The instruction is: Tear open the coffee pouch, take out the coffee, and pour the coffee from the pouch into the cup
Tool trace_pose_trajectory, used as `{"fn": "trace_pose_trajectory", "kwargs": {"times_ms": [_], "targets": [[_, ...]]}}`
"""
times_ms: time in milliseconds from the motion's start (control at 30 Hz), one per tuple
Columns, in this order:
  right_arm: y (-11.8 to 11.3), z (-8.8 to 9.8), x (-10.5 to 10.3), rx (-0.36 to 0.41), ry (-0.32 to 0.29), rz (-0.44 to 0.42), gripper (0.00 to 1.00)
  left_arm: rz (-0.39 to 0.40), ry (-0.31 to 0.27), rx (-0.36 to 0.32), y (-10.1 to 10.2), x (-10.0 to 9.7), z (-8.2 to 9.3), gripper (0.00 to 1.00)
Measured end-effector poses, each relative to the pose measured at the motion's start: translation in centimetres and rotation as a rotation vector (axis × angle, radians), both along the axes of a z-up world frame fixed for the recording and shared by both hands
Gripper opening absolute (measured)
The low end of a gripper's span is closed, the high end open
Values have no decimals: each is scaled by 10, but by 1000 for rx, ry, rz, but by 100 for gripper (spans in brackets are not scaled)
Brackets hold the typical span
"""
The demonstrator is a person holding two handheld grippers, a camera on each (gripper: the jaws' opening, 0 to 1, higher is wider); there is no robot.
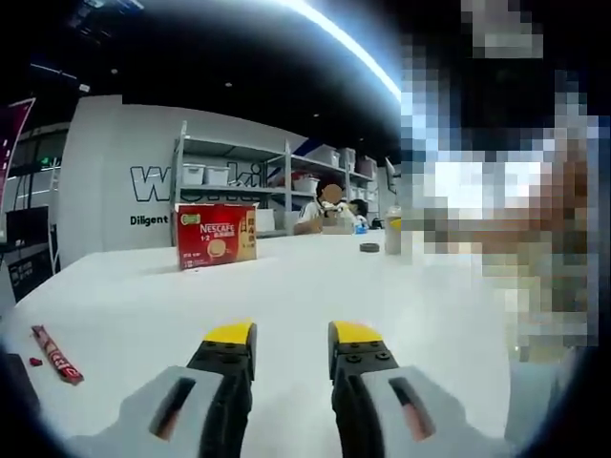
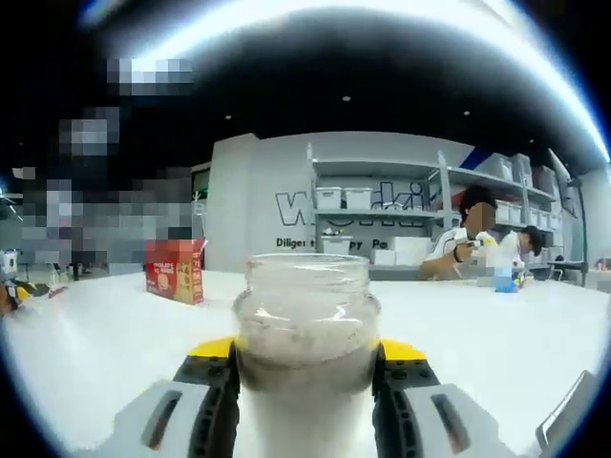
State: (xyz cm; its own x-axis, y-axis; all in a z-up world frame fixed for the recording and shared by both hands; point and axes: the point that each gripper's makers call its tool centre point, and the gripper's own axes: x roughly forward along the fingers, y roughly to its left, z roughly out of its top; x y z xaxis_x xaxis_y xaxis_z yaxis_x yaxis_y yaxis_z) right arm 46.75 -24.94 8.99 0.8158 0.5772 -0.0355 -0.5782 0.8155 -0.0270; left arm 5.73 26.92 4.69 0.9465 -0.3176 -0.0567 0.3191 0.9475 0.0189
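While my right claw [image 2: 305,382] grips a clear jar [image 2: 305,334] between its yellow-tipped jaws, I see pale powder coating the glass inside. My left claw [image 1: 291,348] hangs over the white counter [image 1: 315,277] with its jaws narrowly parted and nothing between them. A red coffee stick [image 1: 57,353] lies flat on the counter far to that claw's left. A red Nescafe box [image 1: 216,235] stands upright farther back.
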Motion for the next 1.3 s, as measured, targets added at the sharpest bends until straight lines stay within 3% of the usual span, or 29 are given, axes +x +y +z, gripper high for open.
{"fn": "trace_pose_trajectory", "kwargs": {"times_ms": [533,1300], "targets": [[-30,0,44,0,13,-107,54,-9,25,27,-3,2,-7,32],[-36,-1,45,7,-7,-116,56,-17,26,34,-8,-2,-8,32]]}}
